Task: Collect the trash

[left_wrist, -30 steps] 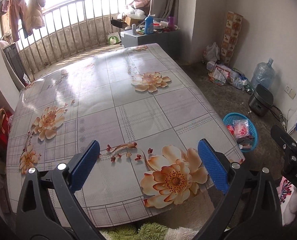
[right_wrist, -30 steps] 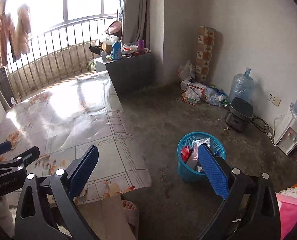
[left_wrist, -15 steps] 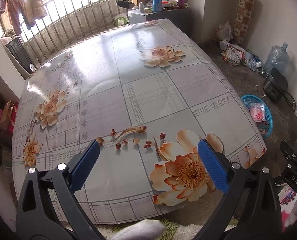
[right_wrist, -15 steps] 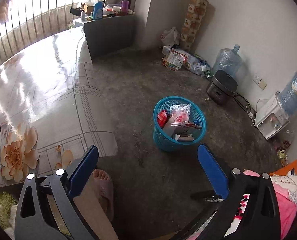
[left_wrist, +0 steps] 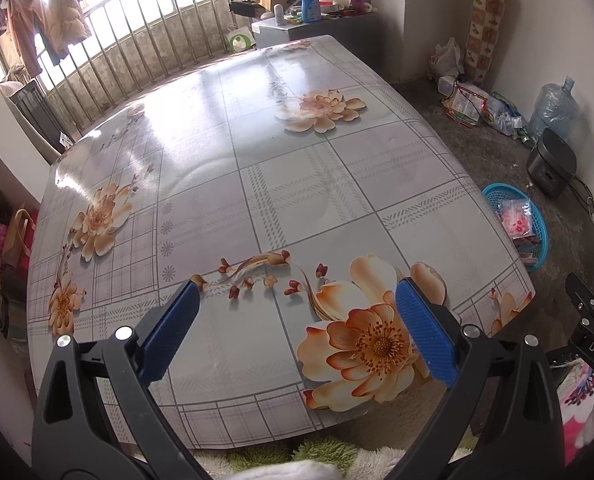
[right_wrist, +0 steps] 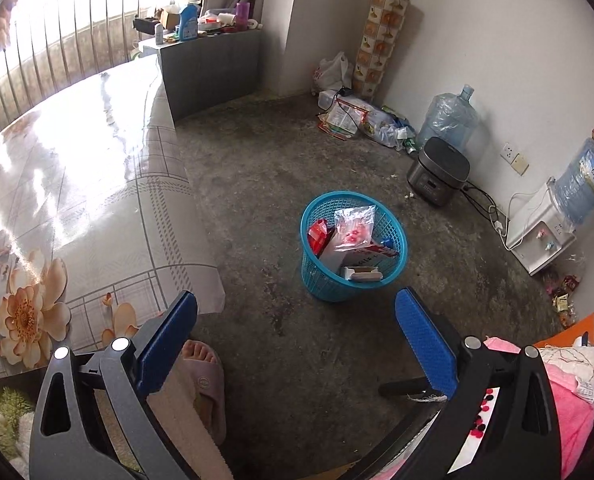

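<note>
Both of your grippers hang empty with jaws spread wide: the left gripper (left_wrist: 297, 320) over the bare floral vinyl tablecloth (left_wrist: 297, 184), the right gripper (right_wrist: 295, 328) above the grey concrete floor (right_wrist: 281, 184). Collected trash, including a red packet and a clear plastic bag, sits in the round turquoise plastic basket (right_wrist: 317, 276) on the floor, just off the table's corner. Judging by the bare table, this step looks near done; next you likely need to find remaining litter, perhaps the wrappers (right_wrist: 349, 116) by the far wall.
</note>
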{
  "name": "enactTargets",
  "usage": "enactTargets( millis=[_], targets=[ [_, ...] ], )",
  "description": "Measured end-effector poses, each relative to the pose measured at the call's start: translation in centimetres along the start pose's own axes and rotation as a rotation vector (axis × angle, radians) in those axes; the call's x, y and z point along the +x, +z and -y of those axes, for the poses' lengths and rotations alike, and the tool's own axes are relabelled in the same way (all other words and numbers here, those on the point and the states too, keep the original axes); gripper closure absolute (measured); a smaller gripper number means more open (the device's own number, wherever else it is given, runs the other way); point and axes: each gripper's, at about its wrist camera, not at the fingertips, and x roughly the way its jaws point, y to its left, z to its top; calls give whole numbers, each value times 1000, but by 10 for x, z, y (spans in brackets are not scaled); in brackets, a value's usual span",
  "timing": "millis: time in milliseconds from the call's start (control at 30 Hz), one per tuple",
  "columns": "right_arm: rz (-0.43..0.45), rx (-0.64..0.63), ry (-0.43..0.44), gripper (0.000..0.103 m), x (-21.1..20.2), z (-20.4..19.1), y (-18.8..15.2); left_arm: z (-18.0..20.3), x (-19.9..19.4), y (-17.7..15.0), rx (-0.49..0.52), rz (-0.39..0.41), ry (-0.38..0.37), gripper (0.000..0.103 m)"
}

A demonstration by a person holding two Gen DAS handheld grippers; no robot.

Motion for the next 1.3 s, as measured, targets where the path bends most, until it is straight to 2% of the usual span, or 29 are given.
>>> enactTargets(
  millis=[1300],
  targets=[
    [9, 0, 6, 7, -8, 0, 4, 4, -4, 2, 2, -1, -3, 9]
  ],
)
